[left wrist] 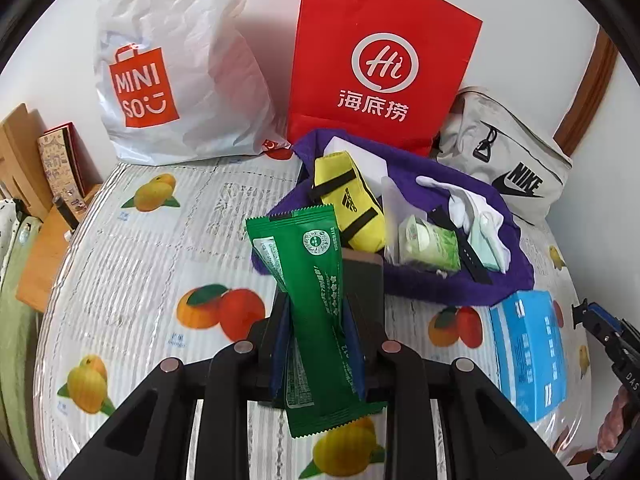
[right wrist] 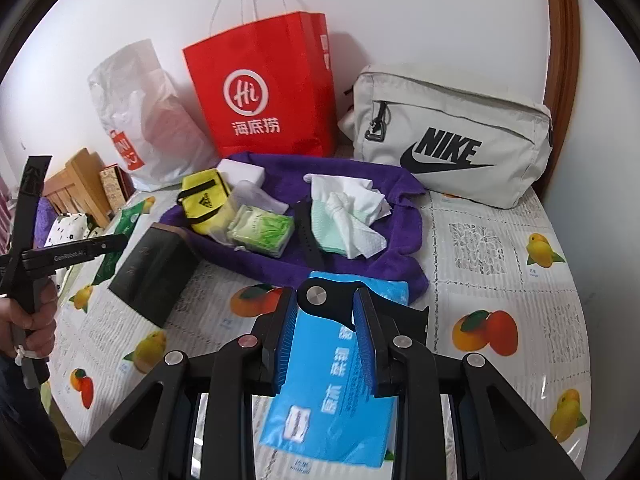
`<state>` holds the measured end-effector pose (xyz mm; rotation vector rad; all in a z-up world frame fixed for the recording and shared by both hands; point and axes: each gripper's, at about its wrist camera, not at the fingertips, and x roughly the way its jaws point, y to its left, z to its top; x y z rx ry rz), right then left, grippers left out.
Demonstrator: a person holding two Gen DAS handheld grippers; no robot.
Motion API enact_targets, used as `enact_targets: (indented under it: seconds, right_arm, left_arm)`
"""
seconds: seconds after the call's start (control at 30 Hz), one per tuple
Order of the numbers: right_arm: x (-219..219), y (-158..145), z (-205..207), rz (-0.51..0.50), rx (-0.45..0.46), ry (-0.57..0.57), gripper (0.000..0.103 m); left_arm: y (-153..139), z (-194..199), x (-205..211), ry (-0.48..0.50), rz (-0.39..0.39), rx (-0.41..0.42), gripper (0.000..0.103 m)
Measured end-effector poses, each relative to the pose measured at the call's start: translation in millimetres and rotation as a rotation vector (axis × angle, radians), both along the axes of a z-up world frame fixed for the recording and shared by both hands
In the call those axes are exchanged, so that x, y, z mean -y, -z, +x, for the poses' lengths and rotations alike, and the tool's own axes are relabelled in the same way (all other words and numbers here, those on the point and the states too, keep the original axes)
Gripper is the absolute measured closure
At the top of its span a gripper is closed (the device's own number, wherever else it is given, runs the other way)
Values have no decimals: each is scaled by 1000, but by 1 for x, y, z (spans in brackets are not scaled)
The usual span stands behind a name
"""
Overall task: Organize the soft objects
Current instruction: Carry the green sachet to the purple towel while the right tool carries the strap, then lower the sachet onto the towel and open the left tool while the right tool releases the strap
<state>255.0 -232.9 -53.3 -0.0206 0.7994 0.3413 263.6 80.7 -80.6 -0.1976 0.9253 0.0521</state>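
The left gripper (left wrist: pixel 320 320) is clamping a green sachet (left wrist: pixel 316 300) between its fingers, holding it above the counter (left wrist: pixel 140 248). The right gripper (right wrist: pixel 326 340) is squeezing a blue tissue pack (right wrist: pixel 332 392). Just ahead of both, a purple towel (right wrist: pixel 360 176) is carrying a yellow pouch (right wrist: pixel 204 200) and green tissues (right wrist: pixel 262 230).

1. Green packet (left wrist: pixel 316 308), upright, pinched above the table
2. Blue tissue pack (right wrist: pixel 340 380), clamped, tilted
3. Yellow pouch (left wrist: pixel 348 200), green tissues (left wrist: pixel 430 246), white cloth (right wrist: pixel 352 212) lie on purple towel (right wrist: pixel 280 184)
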Motion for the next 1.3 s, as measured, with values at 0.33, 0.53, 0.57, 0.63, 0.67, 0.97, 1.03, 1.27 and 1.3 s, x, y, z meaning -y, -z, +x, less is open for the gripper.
enact_targets:
  seconds: [0.33, 0.53, 0.57, 0.63, 0.67, 0.97, 1.03, 1.27, 1.3]
  right_arm:
    - [-7, -3, 37, -2, 6, -1, 74]
    - [-21, -10, 61, -6, 26, -23, 74]
    - [-24, -10, 66, -6, 26, -29, 74]
    - [-28, -9, 74, -7, 24, -36, 74]
    - [-31, -8, 79, -7, 22, -41, 74]
    - [-54, 6, 114, 3, -9, -87, 74]
    - [-60, 12, 120, -3, -30, -96, 74]
    - [-67, 32, 135, -16, -87, -104, 74]
    - [-67, 35, 138, -18, -100, -106, 74]
  left_arm:
    - [-4, 35, 7, 37, 2, 10, 78]
    - [-8, 59, 11, 58, 3, 18, 78]
    - [-9, 63, 12, 62, 4, 18, 78]
    - [-9, 71, 14, 69, 6, 18, 78]
    - [-8, 75, 14, 72, 4, 17, 78]
    - [-2, 100, 18, 90, -11, -2, 78]
    - [0, 104, 20, 94, -7, -6, 78]
    - [7, 120, 25, 110, -11, -27, 78]
    - [9, 123, 26, 111, -14, -34, 78]
